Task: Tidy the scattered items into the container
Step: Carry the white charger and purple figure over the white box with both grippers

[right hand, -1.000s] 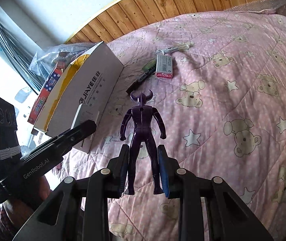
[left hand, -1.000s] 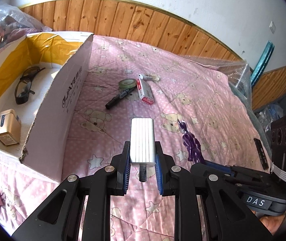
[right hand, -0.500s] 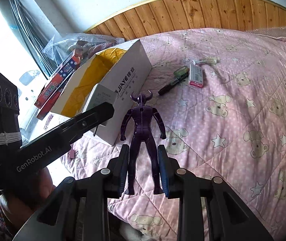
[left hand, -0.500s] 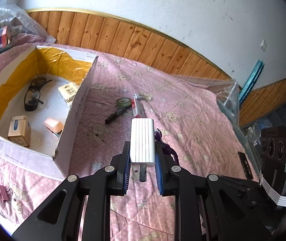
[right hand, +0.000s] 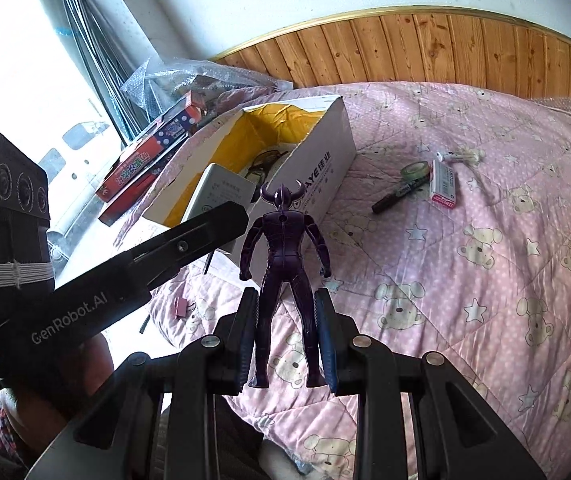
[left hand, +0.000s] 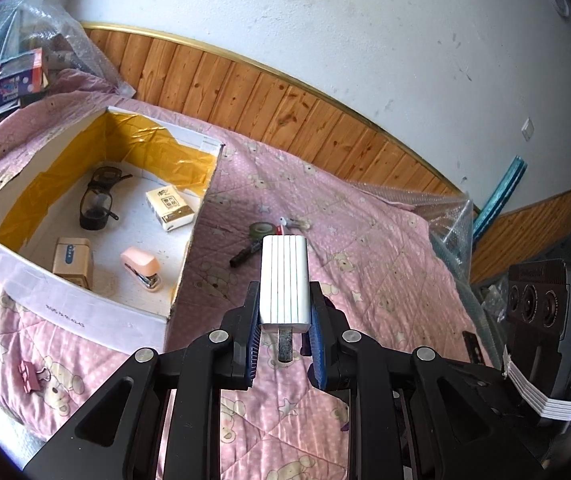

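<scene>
My left gripper [left hand: 284,334] is shut on a white ribbed charger [left hand: 284,276] and holds it in the air to the right of the open cardboard box [left hand: 97,322]. The box holds dark glasses [left hand: 97,200], a tissue pack [left hand: 170,208], a tan small box [left hand: 72,256] and a pink stapler [left hand: 143,268]. My right gripper [right hand: 285,336] is shut on the legs of a purple horned figure [right hand: 284,248], raised above the bed. The box [right hand: 325,172] lies ahead and left of it. The left gripper [right hand: 189,240] with the charger [right hand: 221,192] crosses that view.
On the pink quilt lie a black marker [left hand: 247,254], a tape roll [left hand: 260,230], a white-and-red pack [right hand: 443,184], a small white tube [right hand: 457,156] and a pink binder clip [left hand: 29,374]. Toy boxes [right hand: 149,156] and bubble wrap sit beyond the box. A wooden wall panel [left hand: 285,116] backs the bed.
Both grippers have risen and drawn back with their items held. The box interior has come more fully into the left wrist view. The left gripper has moved closer to the box.
</scene>
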